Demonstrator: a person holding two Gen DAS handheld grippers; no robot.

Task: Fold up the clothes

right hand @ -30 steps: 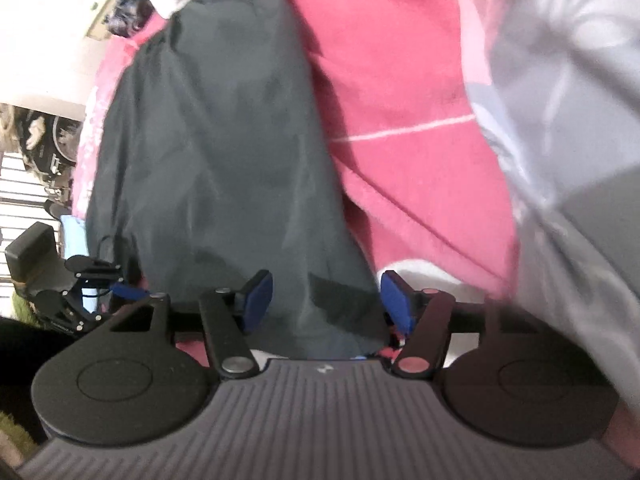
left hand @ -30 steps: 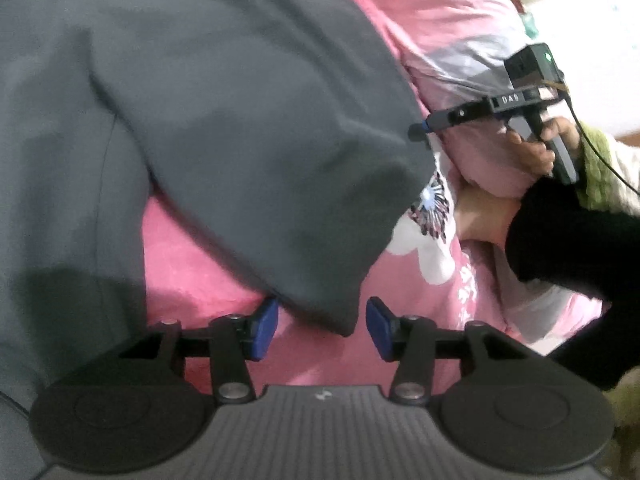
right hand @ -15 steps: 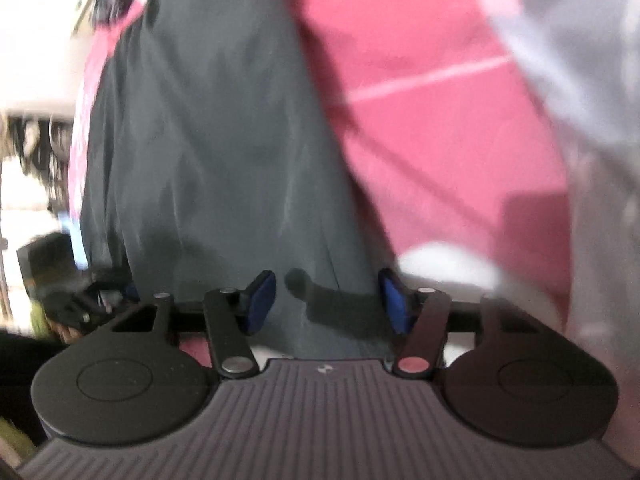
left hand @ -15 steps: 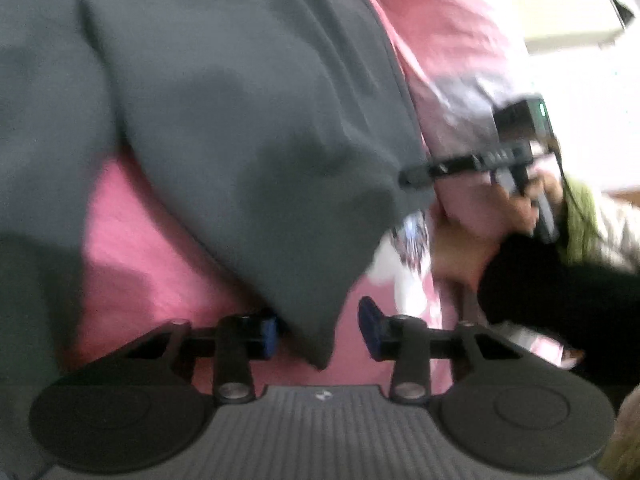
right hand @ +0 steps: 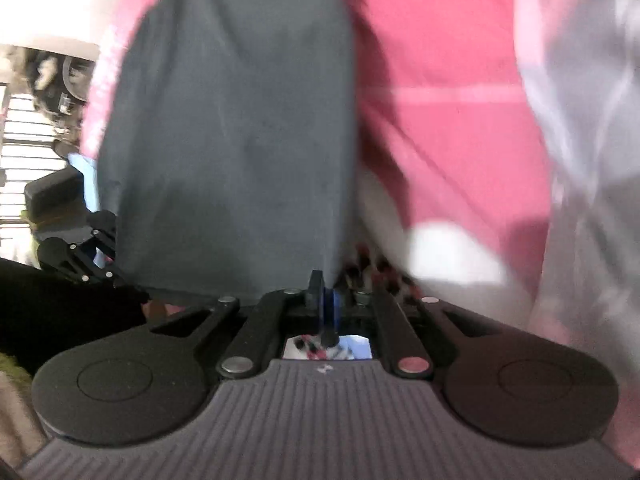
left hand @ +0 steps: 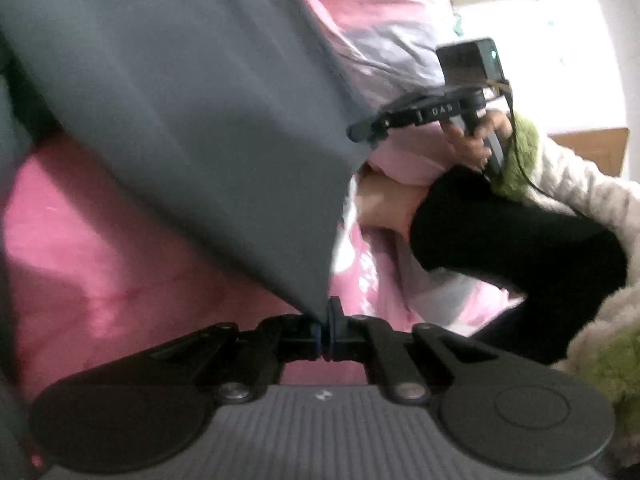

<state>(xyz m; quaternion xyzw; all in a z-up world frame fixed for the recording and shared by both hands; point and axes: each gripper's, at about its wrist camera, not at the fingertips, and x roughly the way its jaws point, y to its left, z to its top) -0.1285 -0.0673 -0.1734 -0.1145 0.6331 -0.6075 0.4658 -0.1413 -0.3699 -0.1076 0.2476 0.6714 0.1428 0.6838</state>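
The left gripper [left hand: 325, 320] is clamped on the lower corner of the dark grey garment [left hand: 192, 120]; the right gripper [right hand: 327, 304] pinches the hem at another corner of the same cloth (its blue pads pressed together on the fabric). The garment lies spread over pink bedding [right hand: 440, 92]; the person's black-clad leg [left hand: 512, 236] lies just beside it.

Two close wrist views, both over grey garment [left hand: 192, 128].
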